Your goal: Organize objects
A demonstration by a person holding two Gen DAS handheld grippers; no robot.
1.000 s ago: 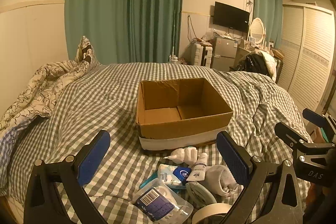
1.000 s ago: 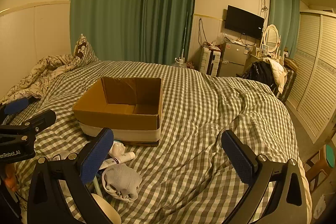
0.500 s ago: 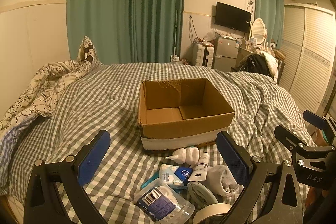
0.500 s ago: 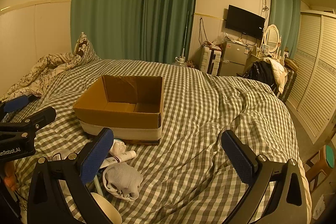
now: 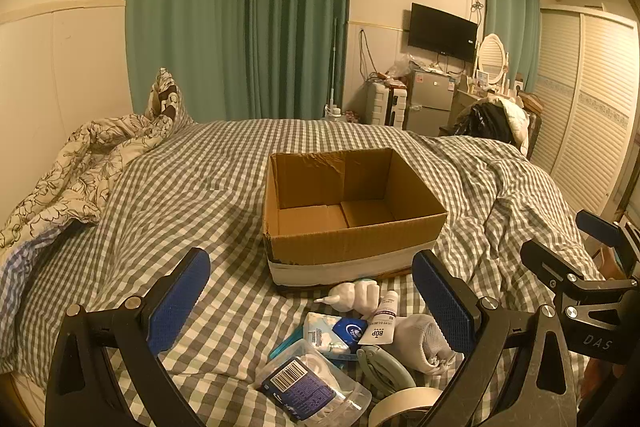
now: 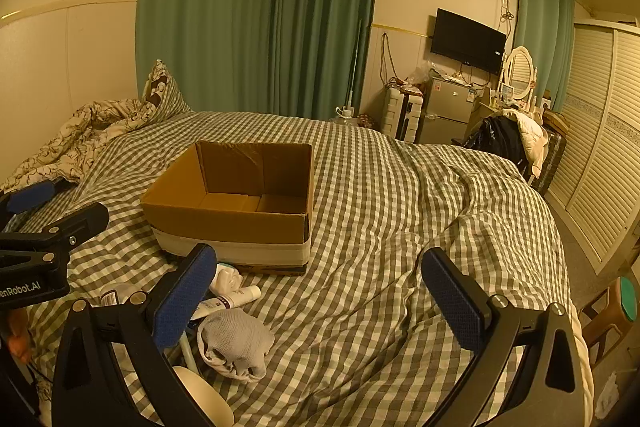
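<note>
On the bed (image 5: 192, 187), left view: my left gripper (image 5: 310, 301) hangs released above the BDP tube (image 5: 382, 319) and sock (image 5: 424, 343), just before the cardboard box (image 5: 348, 247); nothing has shifted. Right view: right gripper (image 6: 320, 291) released, holding nothing; box slightly lower in frame than earlier.

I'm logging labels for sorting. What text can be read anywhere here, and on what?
"BDP": white tube lying before the cardboard box.
"DAS": right gripper body, in the left view.
"enRobot.AI", start cut off: left gripper body, in the right view.
Barcode pouch print: too small.
</note>
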